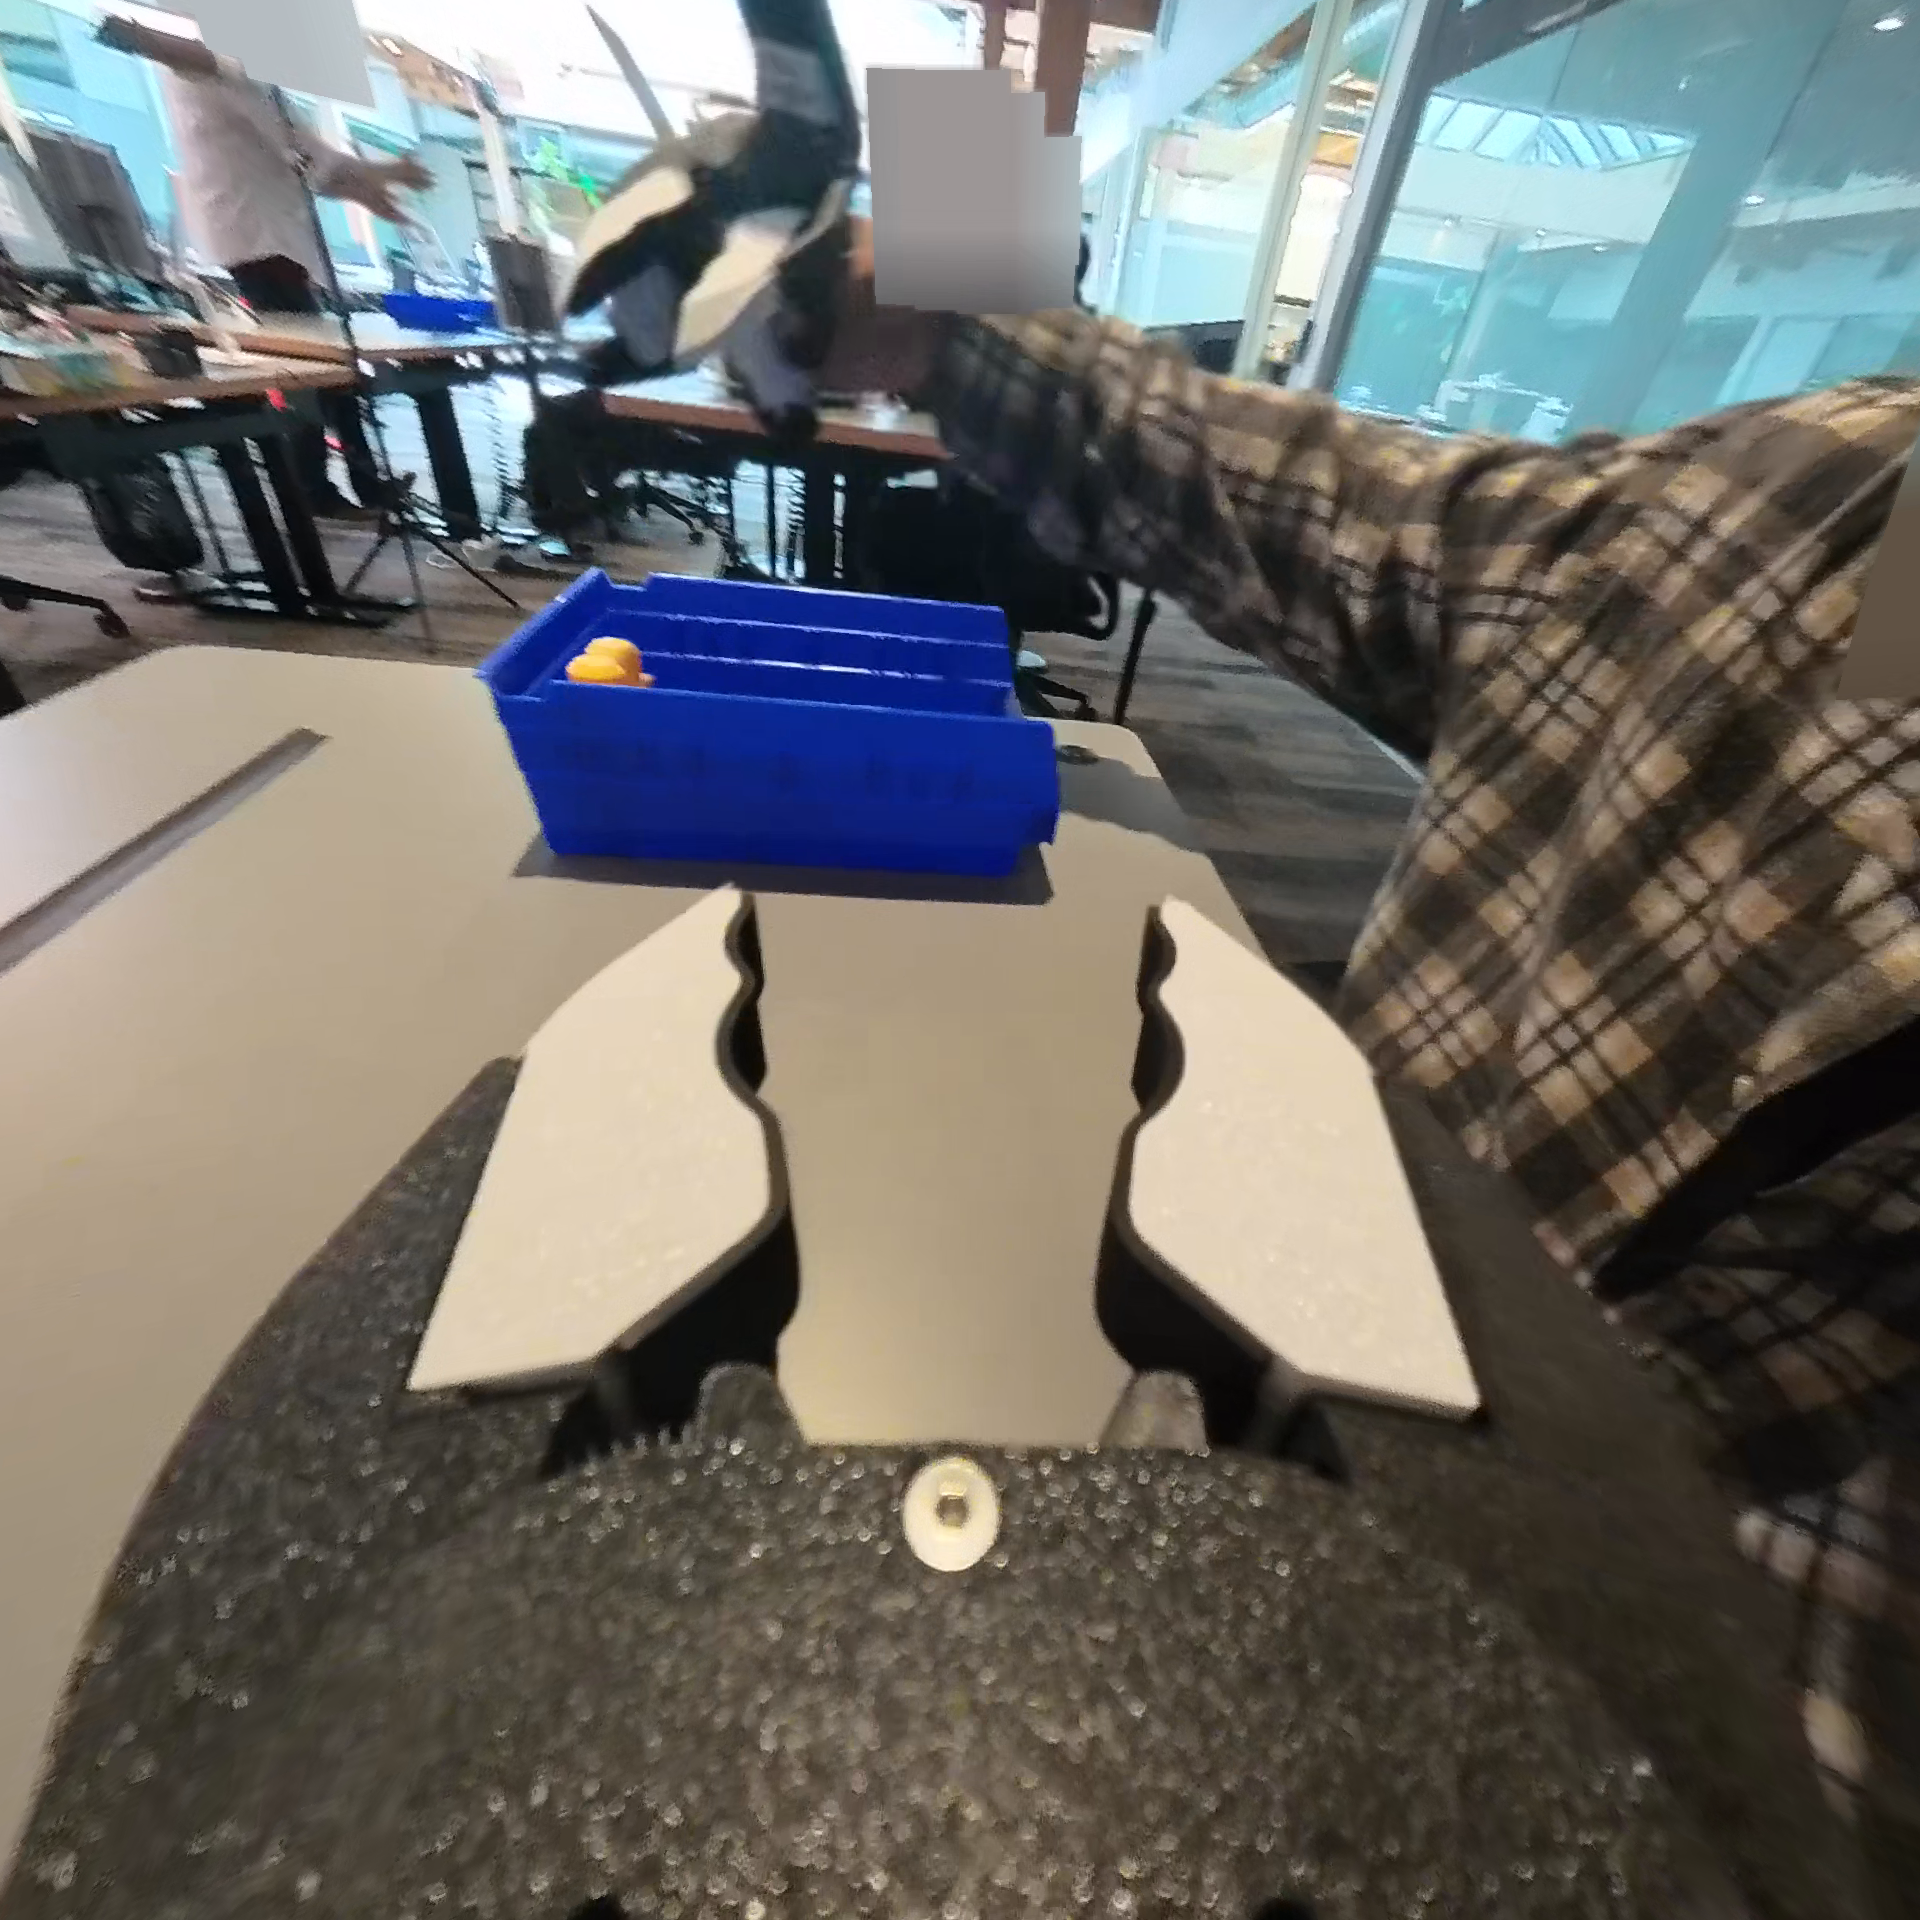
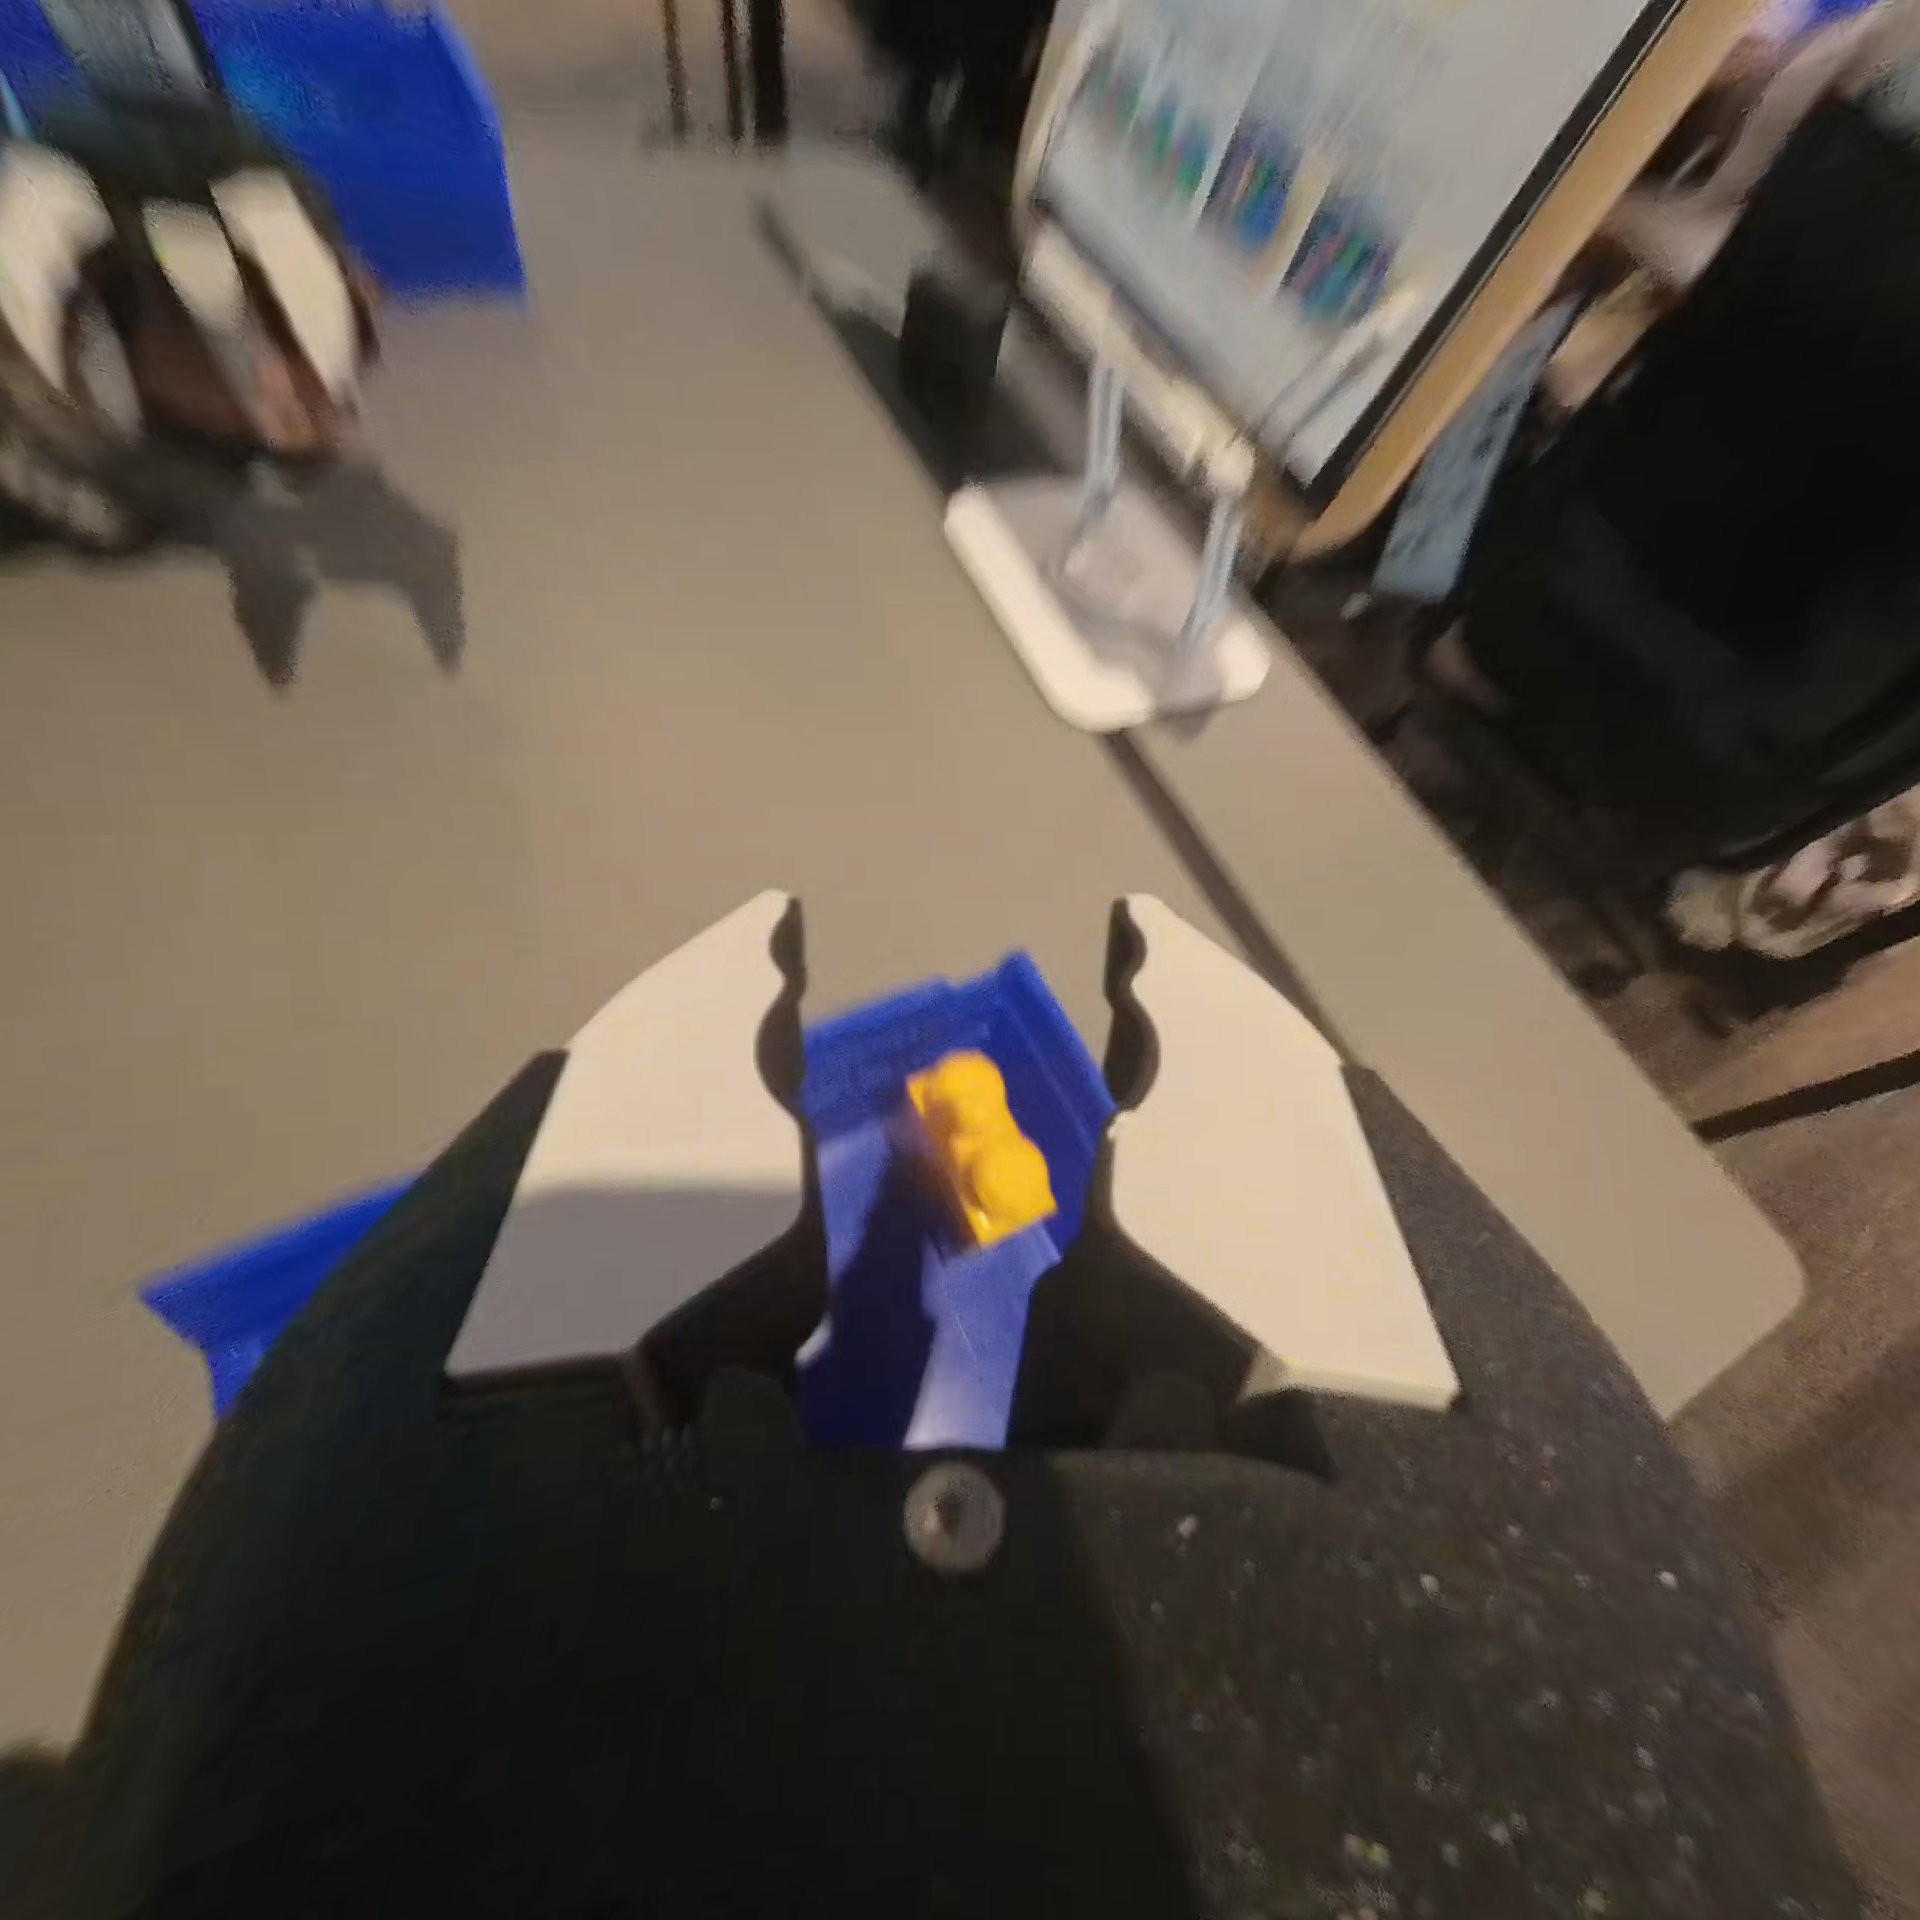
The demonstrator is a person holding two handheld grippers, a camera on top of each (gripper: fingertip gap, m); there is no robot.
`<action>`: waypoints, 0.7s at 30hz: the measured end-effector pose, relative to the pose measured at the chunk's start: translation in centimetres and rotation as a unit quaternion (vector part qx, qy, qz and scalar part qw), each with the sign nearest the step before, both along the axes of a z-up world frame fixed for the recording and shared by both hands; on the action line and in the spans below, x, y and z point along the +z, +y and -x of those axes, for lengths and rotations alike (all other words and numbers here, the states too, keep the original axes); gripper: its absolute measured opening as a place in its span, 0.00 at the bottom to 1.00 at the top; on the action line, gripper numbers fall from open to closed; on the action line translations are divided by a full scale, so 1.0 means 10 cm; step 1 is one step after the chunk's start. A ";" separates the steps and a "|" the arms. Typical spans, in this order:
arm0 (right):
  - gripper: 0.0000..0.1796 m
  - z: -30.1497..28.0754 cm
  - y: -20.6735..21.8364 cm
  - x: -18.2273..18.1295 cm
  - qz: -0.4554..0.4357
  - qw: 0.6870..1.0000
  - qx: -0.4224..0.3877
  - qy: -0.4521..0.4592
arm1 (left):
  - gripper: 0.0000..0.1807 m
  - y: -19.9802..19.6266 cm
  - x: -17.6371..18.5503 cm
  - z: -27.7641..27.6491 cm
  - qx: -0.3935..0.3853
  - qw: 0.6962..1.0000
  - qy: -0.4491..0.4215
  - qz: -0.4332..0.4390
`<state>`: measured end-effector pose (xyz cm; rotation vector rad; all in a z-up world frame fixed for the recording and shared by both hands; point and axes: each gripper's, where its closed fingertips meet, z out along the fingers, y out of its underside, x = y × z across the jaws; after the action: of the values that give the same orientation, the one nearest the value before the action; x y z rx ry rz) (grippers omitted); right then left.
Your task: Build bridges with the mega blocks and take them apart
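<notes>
The left gripper (image 1: 951,925) hangs low and level, jaws spread wide, nothing between its pale fingers (image 1: 623,1174). The right gripper (image 2: 951,920) tilts downward, jaws likewise parted and empty. A plaid-sleeved arm (image 1: 1558,779) reaches across to the right of the left gripper.
</notes>
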<state>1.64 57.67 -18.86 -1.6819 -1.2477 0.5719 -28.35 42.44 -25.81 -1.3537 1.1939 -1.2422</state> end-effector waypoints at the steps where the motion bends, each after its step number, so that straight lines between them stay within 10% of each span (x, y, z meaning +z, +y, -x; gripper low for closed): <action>1: 0.33 0.05 -0.09 0.21 -0.019 0.999 -0.016 0.037 | 0.39 0.03 0.01 0.03 0.011 1.000 -0.003 -0.002; 8: 0.36 0.48 -0.73 0.89 -0.138 0.968 -0.112 0.175 | 0.39 0.17 0.27 0.30 0.063 0.994 -0.084 -0.008; 21: 0.52 1.59 -1.23 0.44 -0.224 0.924 -0.027 0.308 | 0.38 0.34 0.39 0.69 0.135 0.975 -0.154 -0.083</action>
<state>-14.22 45.39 -14.41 -1.0301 -0.7872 0.6555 -35.22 45.87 -21.88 -1.1101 0.8463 -1.0844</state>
